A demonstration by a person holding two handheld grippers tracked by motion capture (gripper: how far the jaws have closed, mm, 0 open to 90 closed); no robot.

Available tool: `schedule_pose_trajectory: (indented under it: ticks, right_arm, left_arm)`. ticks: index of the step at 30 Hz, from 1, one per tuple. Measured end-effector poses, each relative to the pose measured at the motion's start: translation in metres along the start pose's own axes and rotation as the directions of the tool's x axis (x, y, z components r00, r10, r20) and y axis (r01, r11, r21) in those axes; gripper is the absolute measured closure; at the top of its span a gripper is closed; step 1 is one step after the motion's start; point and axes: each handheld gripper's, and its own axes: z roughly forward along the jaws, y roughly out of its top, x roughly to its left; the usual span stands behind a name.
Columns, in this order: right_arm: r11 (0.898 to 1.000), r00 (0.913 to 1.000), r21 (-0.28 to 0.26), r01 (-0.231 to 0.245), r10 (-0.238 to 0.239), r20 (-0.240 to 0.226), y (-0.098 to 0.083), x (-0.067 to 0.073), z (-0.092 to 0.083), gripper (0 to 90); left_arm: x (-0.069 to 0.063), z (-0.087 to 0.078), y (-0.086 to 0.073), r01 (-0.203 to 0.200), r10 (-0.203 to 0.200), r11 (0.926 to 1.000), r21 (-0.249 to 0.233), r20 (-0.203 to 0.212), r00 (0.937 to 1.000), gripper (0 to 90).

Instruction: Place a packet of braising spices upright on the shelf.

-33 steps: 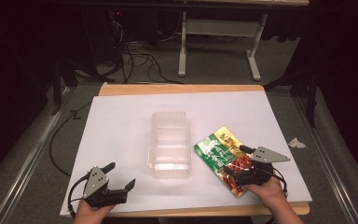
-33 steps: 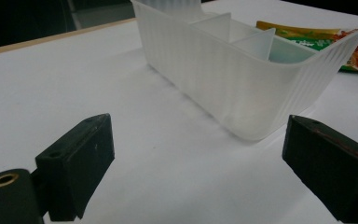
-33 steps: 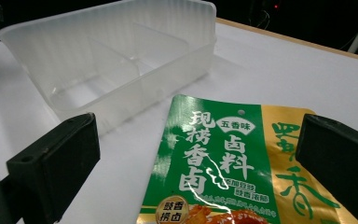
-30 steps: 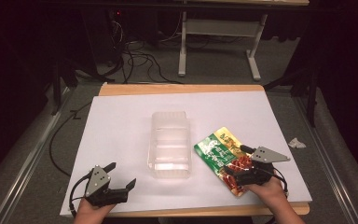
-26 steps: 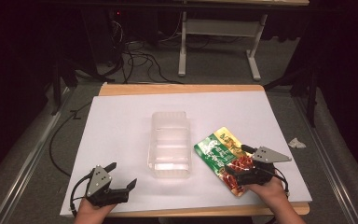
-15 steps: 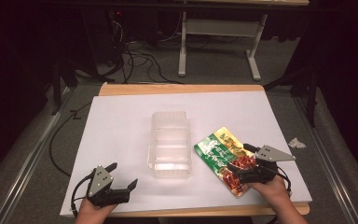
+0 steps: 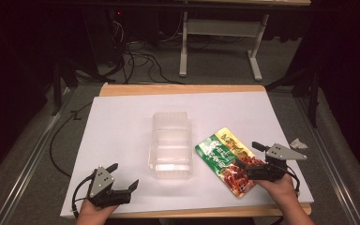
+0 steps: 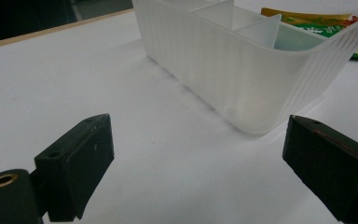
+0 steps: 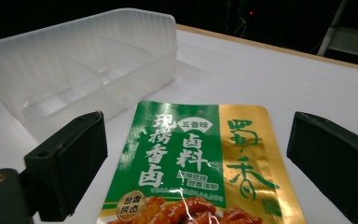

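Since the earlier frames the right gripper [image 7: 247, 161] has edged slightly over the seasoning packet [image 7: 225, 159], its jaws just closing a little yet wide apart, astride the packet without pressing it. The packet lies flat just beside the clear divided container [image 7: 170, 145]. The left gripper [image 7: 122, 177] rests unmoved, jaws apart.

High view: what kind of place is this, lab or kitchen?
Most likely a lab or recording workspace, not a kitchen: a white-covered table lit in a dark room, loose cables on the floor behind it, and a bare metal desk frame farther back.
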Motion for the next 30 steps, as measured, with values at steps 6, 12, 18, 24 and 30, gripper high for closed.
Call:
schedule_pose_trajectory:
  ticks: [6,12,18,24,30]
  right_arm:
    - [0.999,0.9991,0.007,-0.031,0.031,0.03,-0.004,-0.013,-0.008,11.0]
    - [0.998,0.9967,0.02,-0.057,0.056,0.058,-0.008,-0.021,-0.015,16.8]
    - [0.994,0.9913,0.039,-0.098,0.094,0.092,-0.016,-0.032,-0.021,26.2]
    - [0.982,0.981,0.086,-0.171,0.161,0.109,-0.029,-0.046,-0.023,35.8]
    - [0.959,0.969,0.158,-0.235,0.218,0.115,-0.04,-0.055,-0.02,41.0]
  left_arm:
    - [0.002,0.002,0.001,0.005,-0.005,1.0,-0.001,-0.001,1.0,9.1]
    - [0.003,0.004,0.003,0.015,-0.015,0.9999,-0.002,0.003,0.9999,9.1]
    - [0.003,0.008,0.005,0.009,-0.009,0.9999,-0.005,0.011,0.9999,9.2]
    - [0.003,0.012,0.007,0.002,-0.002,1.0,-0.006,0.025,0.9997,9.2]
    - [0.002,0.013,0.008,-0.01,0.01,0.9999,-0.004,0.031,0.9995,9.3]
